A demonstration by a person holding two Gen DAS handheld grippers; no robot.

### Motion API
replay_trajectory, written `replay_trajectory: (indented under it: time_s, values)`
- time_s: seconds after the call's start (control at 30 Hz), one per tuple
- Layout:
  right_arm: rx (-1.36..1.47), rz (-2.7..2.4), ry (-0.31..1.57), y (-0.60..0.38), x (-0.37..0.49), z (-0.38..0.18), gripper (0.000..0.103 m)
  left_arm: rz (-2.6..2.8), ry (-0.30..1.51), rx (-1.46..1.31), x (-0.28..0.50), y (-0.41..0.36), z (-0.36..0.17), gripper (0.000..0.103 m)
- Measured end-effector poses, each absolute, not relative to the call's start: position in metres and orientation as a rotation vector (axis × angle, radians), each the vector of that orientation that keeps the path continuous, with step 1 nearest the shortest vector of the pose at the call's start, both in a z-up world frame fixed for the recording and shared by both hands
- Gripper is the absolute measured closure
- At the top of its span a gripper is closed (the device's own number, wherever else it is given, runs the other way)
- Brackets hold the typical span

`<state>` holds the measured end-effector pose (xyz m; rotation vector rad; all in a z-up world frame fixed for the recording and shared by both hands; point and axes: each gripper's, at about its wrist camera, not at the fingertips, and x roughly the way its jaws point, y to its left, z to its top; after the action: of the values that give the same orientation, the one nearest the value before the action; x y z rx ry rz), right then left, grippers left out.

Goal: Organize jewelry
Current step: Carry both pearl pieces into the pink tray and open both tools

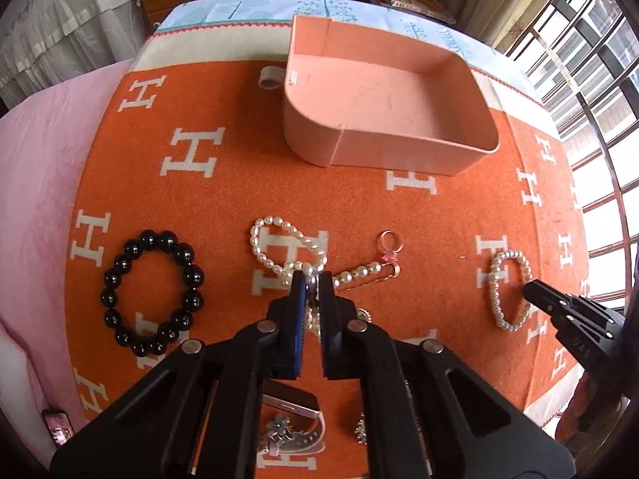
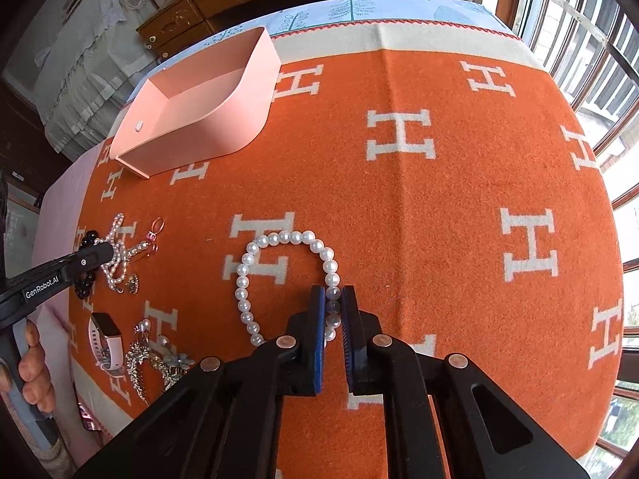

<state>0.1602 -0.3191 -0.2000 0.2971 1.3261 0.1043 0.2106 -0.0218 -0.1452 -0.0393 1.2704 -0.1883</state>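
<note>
Two claws clamped, left claw (image 1: 312,279) on the rice-pearl strand (image 1: 279,249), right claw (image 2: 332,299) on the round-pearl bracelet (image 2: 255,279); next, probably lifting toward the pink tray (image 1: 399,151).

My two wrist views look steeply down, close over the orange blanket (image 1: 359,199); both share the pink box (image 2: 191,119).

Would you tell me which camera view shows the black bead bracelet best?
The left wrist view: the black bead bracelet lies there as a full ring, unobstructed, on the orange blanket. In the right wrist view only a few of its beads show, small at the left edge, mostly hidden behind the left gripper.
</note>
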Motion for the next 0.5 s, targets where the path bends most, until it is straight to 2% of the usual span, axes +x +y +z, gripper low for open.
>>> replay_trajectory:
  time_s: [0.2,0.5]
  values:
    - [0.339,0.143,1.275,-0.32,0.149,-0.172,0.095,-0.26,1.188,-0.06,0.195,-0.041,-0.096,0.1]
    - [0.305,0.215,1.096,-0.304,0.156,-0.067,0.095,-0.322,1.036,-0.003,0.186,-0.079,-0.009,0.1]
